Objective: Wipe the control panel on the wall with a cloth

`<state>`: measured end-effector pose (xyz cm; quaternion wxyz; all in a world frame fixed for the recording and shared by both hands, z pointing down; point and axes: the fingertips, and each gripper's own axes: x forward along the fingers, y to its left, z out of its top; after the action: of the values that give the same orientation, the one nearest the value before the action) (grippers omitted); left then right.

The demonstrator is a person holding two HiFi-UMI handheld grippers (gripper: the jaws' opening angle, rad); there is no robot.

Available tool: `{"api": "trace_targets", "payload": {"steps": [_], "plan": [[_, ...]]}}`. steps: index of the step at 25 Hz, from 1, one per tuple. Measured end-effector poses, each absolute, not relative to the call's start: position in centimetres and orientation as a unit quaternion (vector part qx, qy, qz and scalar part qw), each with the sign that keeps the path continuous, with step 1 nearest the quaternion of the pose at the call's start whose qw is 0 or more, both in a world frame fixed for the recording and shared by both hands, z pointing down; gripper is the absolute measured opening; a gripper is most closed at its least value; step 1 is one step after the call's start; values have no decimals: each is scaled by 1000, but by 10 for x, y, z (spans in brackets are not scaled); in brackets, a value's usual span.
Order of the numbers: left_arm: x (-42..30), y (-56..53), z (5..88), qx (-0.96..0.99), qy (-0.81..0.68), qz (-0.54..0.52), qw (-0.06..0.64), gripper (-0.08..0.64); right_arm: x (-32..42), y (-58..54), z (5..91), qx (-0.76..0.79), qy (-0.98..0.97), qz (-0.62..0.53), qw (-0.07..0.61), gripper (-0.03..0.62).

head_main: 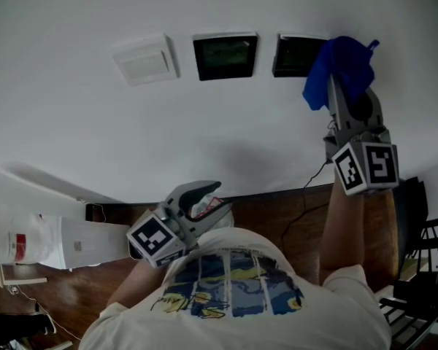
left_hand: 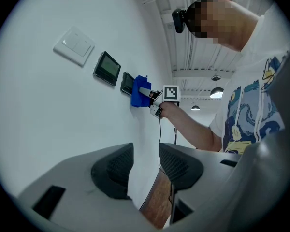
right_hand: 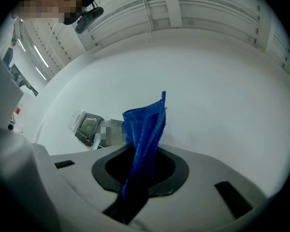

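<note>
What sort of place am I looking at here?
Probably an office or commercial interior: a white wall with a switch plate and two dark control panels, and a ribbed ceiling with round lamps.

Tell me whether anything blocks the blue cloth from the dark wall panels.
Nothing visible does. The blue fabric cloth, held by the right gripper, already covers part of the rightmost dark square panel.

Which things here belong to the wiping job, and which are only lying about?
Job: blue cloth; right gripper, shut on it; right dark panel behind the cloth.
Idle: left gripper, open, empty; white switch; middle dark panel; black chair.
</note>
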<state>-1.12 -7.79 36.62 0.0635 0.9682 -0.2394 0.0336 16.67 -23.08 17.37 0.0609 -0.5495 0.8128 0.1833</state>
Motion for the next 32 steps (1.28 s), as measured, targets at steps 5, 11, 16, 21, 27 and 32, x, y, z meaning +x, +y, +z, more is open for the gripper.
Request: {"api": "trace_targets", "payload": {"steps": [5, 11, 16, 21, 27, 32], "plan": [[-9, -79, 366, 968, -241, 34, 64, 144, 187, -237, 178, -567, 802, 179, 59, 86], [-5, -79, 368, 968, -238, 42, 63, 144, 195, -237, 181, -567, 803, 175, 59, 86], [-2, -80, 365, 968, -241, 35, 64, 144, 192, -225, 183, -559, 808, 177, 57, 86], [2, -78, 363, 968, -240, 32, 63, 144, 185, -203, 191, -547, 817, 177, 54, 86], [4, -80, 361, 967, -245, 31, 63, 144, 184, -170, 218, -538, 827, 159, 42, 86], [3, -83, 356, 966, -250, 31, 64, 144, 190, -144, 246, -538, 832, 135, 26, 86]]}}
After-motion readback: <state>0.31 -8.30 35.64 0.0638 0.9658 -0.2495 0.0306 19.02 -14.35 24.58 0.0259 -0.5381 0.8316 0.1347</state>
